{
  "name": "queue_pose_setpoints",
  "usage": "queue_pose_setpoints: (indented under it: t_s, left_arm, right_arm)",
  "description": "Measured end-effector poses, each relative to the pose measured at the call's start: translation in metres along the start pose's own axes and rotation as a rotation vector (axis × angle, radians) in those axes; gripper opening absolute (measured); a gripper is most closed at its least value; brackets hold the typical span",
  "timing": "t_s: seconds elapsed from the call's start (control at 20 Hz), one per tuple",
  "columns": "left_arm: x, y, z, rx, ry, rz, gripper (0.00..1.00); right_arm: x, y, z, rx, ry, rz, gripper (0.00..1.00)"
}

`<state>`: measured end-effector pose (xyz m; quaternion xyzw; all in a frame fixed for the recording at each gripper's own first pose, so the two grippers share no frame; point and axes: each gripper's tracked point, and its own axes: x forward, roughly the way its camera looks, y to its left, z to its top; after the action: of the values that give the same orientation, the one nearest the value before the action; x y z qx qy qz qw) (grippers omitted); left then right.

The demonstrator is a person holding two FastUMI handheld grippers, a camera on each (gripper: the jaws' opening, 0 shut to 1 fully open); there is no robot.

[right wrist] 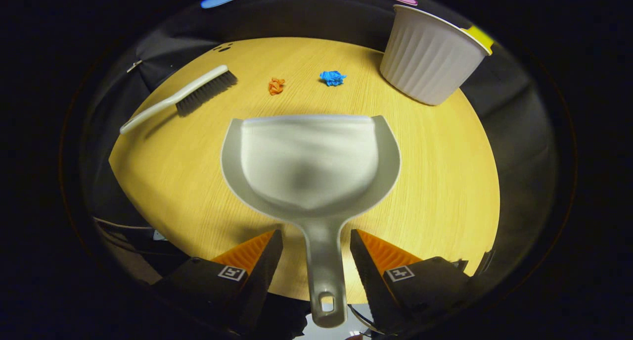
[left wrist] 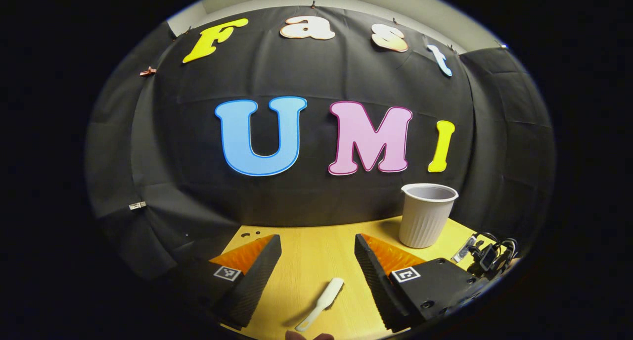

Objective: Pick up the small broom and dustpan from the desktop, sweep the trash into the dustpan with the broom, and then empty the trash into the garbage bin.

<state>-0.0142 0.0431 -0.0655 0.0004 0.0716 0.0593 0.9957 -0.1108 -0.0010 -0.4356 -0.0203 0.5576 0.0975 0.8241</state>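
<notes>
In the right gripper view a grey dustpan (right wrist: 309, 162) lies flat on the wooden table (right wrist: 445, 181), its mouth facing away from me. Its handle (right wrist: 324, 275) runs back between the fingers of my right gripper (right wrist: 315, 236), which is open with a gap on each side. The small broom (right wrist: 183, 97), white-handled with dark bristles, lies at the far left. An orange scrap (right wrist: 276, 85) and a blue scrap (right wrist: 332, 77) sit beyond the pan. My left gripper (left wrist: 317, 241) is open above the table, with the broom (left wrist: 321, 300) lying below between its fingers.
A white ribbed bin (right wrist: 430, 58) stands at the table's far right, also seen as a bin (left wrist: 426, 216) beside my left gripper's right finger. A bundle of black cables (left wrist: 489, 253) lies at the table's right edge. The black cloth wall closes off the back.
</notes>
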Motion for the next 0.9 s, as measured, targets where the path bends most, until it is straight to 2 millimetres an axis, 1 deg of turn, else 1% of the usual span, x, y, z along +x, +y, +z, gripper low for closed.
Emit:
queue_pose_setpoints:
  t_s: [0.05, 0.1, 0.15, 0.2, 0.25, 0.3, 0.35, 0.4, 0.45, 0.5, 0.55, 0.6, 0.7, 0.85, 0.9]
  left_arm:
    - [-0.002, 0.003, -0.003, 0.001, 0.006, 0.008, 0.95]
    - [-0.002, 0.005, -0.004, 0.003, 0.01, 0.014, 0.95]
    - [-0.004, 0.006, -0.005, 0.006, 0.013, 0.019, 0.95]
    - [-0.004, 0.008, -0.006, 0.009, 0.016, 0.023, 0.95]
    - [-0.005, 0.01, -0.008, 0.011, 0.02, 0.029, 0.95]
    - [-0.006, 0.011, -0.009, 0.011, 0.026, 0.032, 0.95]
    - [-0.007, 0.012, -0.012, 0.011, 0.032, 0.036, 0.95]
    - [-0.006, 0.013, -0.014, 0.01, 0.038, 0.039, 0.95]
    - [-0.007, 0.013, -0.016, 0.007, 0.043, 0.038, 0.95]
    - [-0.006, 0.012, -0.017, 0.005, 0.047, 0.035, 0.95]
    - [-0.004, 0.011, -0.021, 0.002, 0.054, 0.029, 0.95]
    - [-0.002, 0.009, -0.023, 0.002, 0.061, 0.025, 0.95]
    - [0.002, 0.008, -0.03, 0.008, 0.076, 0.022, 0.95]
    - [0.014, 0.005, -0.049, 0.022, 0.128, 0.006, 0.95]
    - [0.017, 0.004, -0.057, 0.028, 0.161, -0.003, 0.94]
  right_arm:
    - [0.005, 0.002, 0.001, 0.002, 0.004, 0.004, 0.85]
    - [0.009, 0.002, 0.003, 0.001, 0.007, 0.007, 0.79]
    - [0.013, 0.003, 0.004, -0.003, 0.008, 0.012, 0.76]
    - [0.013, 0.005, 0.004, -0.001, 0.014, 0.03, 0.71]
    - [0.016, 0.009, 0.008, 0.018, 0.014, 0.048, 0.71]
    - [0.014, 0.009, 0.006, 0.047, 0.021, 0.059, 0.66]
    - [0.016, 0.004, 0.005, 0.071, 0.024, 0.048, 0.65]
    - [0.016, 0.001, 0.006, 0.095, 0.029, 0.042, 0.54]
    - [0.019, 0.0, 0.008, 0.11, 0.039, 0.037, 0.51]
    - [0.02, 0.0, 0.01, 0.115, 0.037, 0.038, 0.45]
    - [0.019, 0.0, 0.01, 0.117, 0.038, 0.036, 0.43]
    - [0.02, 0.0, 0.009, 0.113, 0.043, 0.036, 0.44]
    - [0.021, 0.0, 0.012, 0.082, 0.035, 0.045, 0.4]
    - [0.013, 0.001, 0.018, 0.056, 0.002, 0.059, 0.37]
    - [0.007, 0.0, 0.021, 0.039, -0.013, 0.062, 0.35]
